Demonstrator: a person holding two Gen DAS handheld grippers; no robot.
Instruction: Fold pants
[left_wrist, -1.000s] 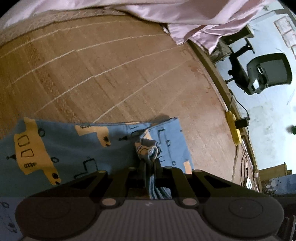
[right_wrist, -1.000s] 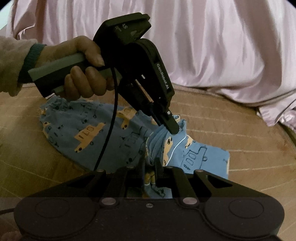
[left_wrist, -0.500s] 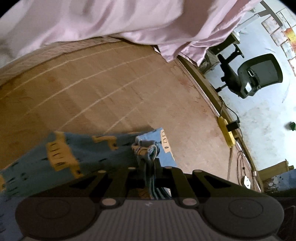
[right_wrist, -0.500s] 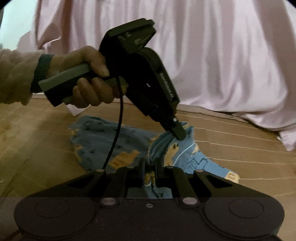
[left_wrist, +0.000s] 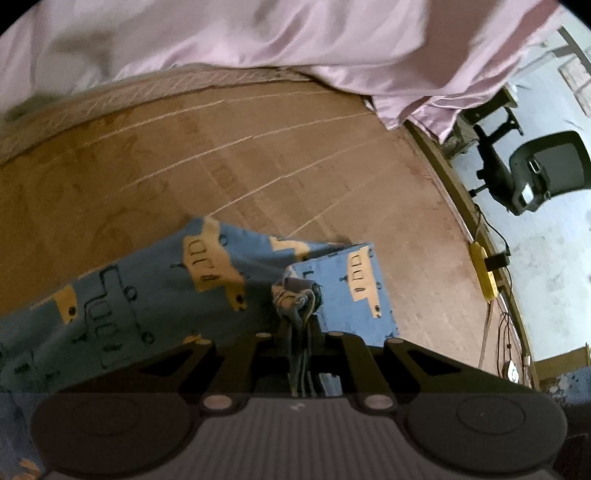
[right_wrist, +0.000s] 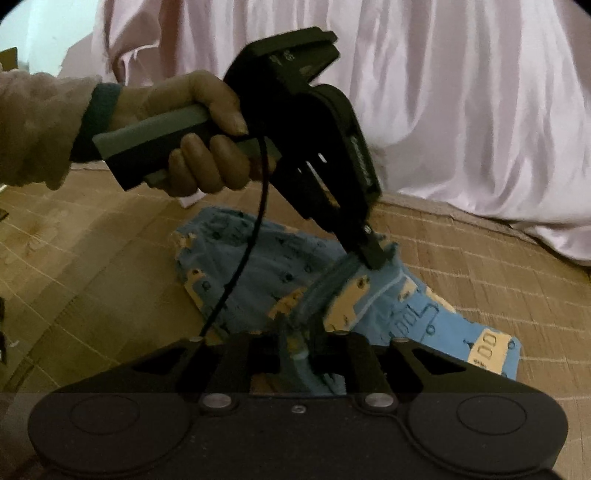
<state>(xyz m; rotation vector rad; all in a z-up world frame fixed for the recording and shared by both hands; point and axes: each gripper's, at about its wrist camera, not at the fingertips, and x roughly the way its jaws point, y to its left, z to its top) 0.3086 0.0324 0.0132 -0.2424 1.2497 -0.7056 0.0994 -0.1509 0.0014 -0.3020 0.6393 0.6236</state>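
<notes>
both tongs (left_wrist: 301, 328) (right_wrist: 297, 332) on bunched blue pants (left_wrist: 155, 295)

One pair of pants (right_wrist: 258, 266), two tongs (right_wrist: 375, 258) (right_wrist: 299, 332), one pink sheet (left_wrist: 258, 40), one office chair (left_wrist: 546, 170).

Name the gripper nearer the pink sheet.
Left: the left gripper, shut on the pants, hangs before the pink sheet; the right gripper, jaws just opening with pants between them, sits farther back.

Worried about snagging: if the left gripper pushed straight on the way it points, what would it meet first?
The pants bunched in the left gripper, then probably the mat beyond; depth is unclear.
</notes>
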